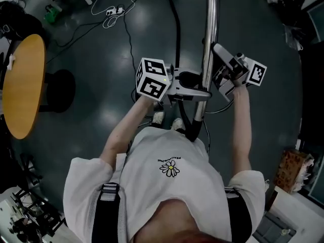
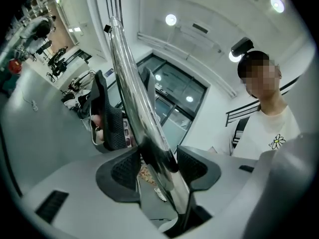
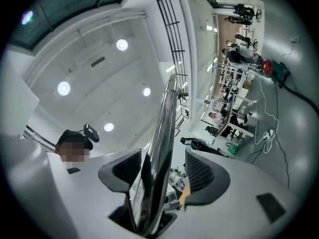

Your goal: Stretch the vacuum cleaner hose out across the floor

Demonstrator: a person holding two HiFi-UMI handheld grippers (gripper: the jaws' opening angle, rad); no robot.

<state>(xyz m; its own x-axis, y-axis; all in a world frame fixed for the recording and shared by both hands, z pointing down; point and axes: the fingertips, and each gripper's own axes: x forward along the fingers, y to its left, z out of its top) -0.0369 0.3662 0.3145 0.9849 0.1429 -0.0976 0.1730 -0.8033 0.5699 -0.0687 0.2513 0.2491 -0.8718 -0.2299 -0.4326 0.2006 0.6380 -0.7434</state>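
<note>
The vacuum's chrome tube (image 1: 211,14) runs from the top of the head view down to a black end by the person's feet. A black hose (image 1: 175,24) trails across the dark floor beside it. My left gripper (image 1: 202,92) is shut on the tube low down; in the left gripper view the tube (image 2: 129,73) sits pressed between both pads (image 2: 122,169). My right gripper (image 1: 213,52) is higher up the tube. Its jaws stand open around the tube (image 3: 167,118), with a gap showing at the right pad (image 3: 202,171).
A round wooden table (image 1: 23,85) and a dark chair base (image 1: 59,90) stand at the left. A white cable (image 1: 115,10) lies on the floor at the top. A cardboard box (image 1: 293,170) and clutter sit at the right edge.
</note>
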